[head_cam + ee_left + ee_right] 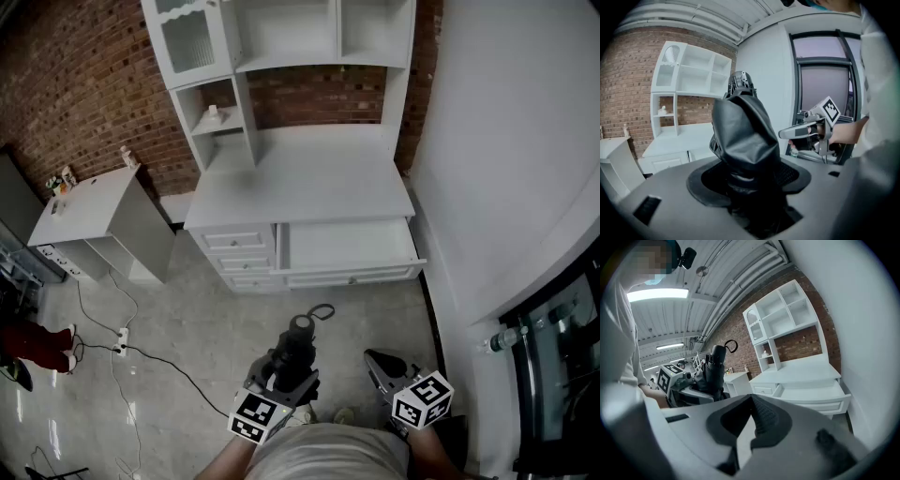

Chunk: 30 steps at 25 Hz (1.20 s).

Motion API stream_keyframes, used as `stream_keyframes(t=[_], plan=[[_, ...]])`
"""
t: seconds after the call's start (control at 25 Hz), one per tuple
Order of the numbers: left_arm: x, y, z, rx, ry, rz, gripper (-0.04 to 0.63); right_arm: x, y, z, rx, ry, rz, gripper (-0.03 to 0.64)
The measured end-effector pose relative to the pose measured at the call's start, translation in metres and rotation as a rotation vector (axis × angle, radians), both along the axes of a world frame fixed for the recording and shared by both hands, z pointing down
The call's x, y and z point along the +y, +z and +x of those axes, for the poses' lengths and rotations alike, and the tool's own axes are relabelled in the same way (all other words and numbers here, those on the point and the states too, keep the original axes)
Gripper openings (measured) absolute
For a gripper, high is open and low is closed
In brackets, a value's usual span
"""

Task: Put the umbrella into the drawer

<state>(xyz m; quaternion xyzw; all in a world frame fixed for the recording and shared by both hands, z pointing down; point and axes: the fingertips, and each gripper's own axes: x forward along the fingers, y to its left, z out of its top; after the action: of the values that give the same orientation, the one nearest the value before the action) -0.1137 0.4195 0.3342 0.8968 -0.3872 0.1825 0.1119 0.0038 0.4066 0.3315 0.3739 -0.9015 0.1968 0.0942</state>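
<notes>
A light grey top (328, 457) is worn by the person, and its pale sleeve (880, 122) fills the right edge of the left gripper view. The left gripper (289, 367) and the right gripper (373, 359) are each made of a matte grey shell with near-black jaw parts. A white left cube (260, 415) and a white right cube (423, 398) are printed with bold black square markers. A black ribbed pad (764, 417) is set in a dark oval recess of the grey housing.
</notes>
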Motion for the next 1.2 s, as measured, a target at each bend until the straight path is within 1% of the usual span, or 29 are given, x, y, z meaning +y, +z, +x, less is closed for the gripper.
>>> stream_keyframes(t=[0.16,0.68,0.92,1.2], plan=[[-0.004,-0.002,0.0,0.024,-0.01,-0.014,0.288,0.0,0.002,-0.002,0.008,-0.002,-0.004,0.027],[-0.005,-0.008,-0.013,0.034,-0.026,-0.015,0.288,0.006,0.0,-0.017,0.021,-0.026,-0.006,0.028],[-0.001,-0.008,-0.027,0.037,-0.028,-0.015,0.288,0.009,-0.006,-0.033,-0.028,-0.033,-0.011,0.028],[-0.001,-0.011,-0.047,0.057,-0.031,0.009,0.288,0.007,-0.008,-0.054,0.003,-0.043,-0.01,0.028]])
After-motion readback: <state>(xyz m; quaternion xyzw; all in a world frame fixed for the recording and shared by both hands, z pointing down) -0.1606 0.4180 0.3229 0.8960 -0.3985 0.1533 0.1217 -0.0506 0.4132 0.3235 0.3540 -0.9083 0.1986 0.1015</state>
